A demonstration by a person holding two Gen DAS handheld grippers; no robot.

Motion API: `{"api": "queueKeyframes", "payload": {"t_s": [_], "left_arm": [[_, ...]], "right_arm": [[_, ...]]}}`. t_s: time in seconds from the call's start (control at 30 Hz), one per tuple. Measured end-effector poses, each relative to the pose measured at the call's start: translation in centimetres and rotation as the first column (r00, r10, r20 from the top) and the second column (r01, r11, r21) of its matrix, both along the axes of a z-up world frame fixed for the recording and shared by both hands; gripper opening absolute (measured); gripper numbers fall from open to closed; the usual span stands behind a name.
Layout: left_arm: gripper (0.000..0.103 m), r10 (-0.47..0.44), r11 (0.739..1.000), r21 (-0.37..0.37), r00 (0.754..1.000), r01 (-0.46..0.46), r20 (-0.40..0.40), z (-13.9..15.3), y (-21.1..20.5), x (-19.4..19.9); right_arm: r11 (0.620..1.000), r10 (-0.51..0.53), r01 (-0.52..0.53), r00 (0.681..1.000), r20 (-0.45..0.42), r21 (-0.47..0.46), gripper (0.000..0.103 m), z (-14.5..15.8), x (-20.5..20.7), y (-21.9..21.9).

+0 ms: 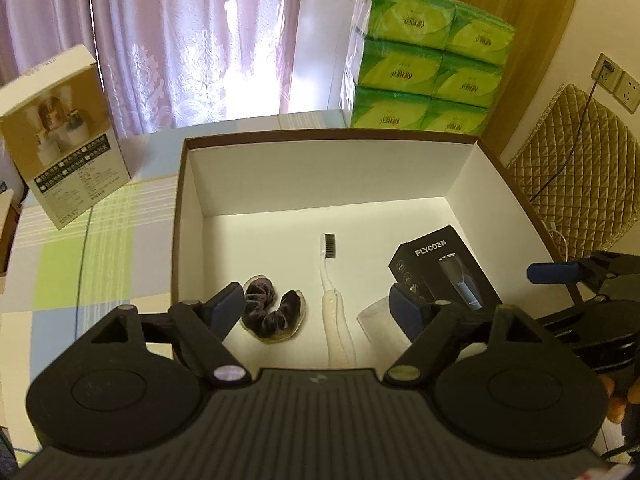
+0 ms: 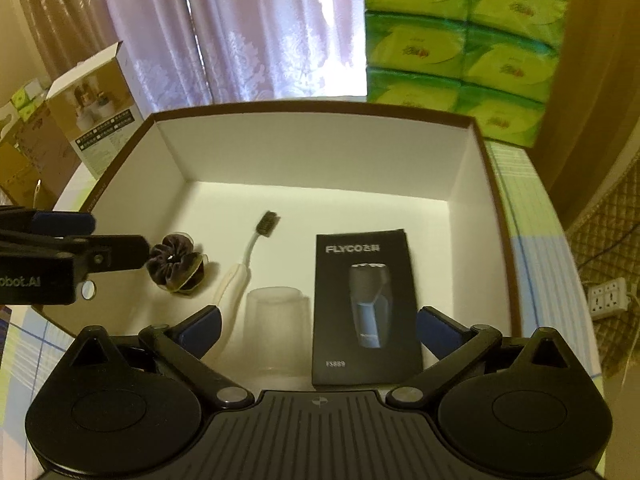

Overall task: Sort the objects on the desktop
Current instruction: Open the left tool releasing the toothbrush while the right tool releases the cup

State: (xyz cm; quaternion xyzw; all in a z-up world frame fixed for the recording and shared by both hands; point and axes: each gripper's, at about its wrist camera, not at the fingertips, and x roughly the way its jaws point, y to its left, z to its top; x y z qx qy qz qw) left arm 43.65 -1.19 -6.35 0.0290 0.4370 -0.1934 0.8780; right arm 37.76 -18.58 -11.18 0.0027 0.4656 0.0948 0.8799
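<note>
Four items already lie inside the open box (image 2: pixel 320 148): the black shaver carton (image 2: pixel 364 308), clear cup (image 2: pixel 278 324), white toothbrush (image 2: pixel 240 272) and dark scrunchie (image 2: pixel 176 264). Both the left gripper (image 1: pixel 320 308) and right gripper (image 2: pixel 318 328) hover spread and empty above them, so sorting looks nearly done.

Green tissue packs (image 1: pixel 428 64) stacked 3 high beside lilac curtains (image 1: pixel 180 40).

Home: lace curtains (image 1: pixel 180 40), tissue packs (image 1: pixel 428 64)
</note>
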Motion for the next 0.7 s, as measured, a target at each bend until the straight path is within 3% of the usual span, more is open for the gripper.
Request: {"api": "queueKeyframes", "payload": {"t_s": [0.7], "left_arm": [[0.085,0.034,0.999,0.028,0.992,-0.037,0.118,5.0,1.9,-8.7]], "right_arm": [[0.999,-0.004,-0.001,0.994,0.107,0.05,0.101,5.7,-7.4,-0.3]]}}
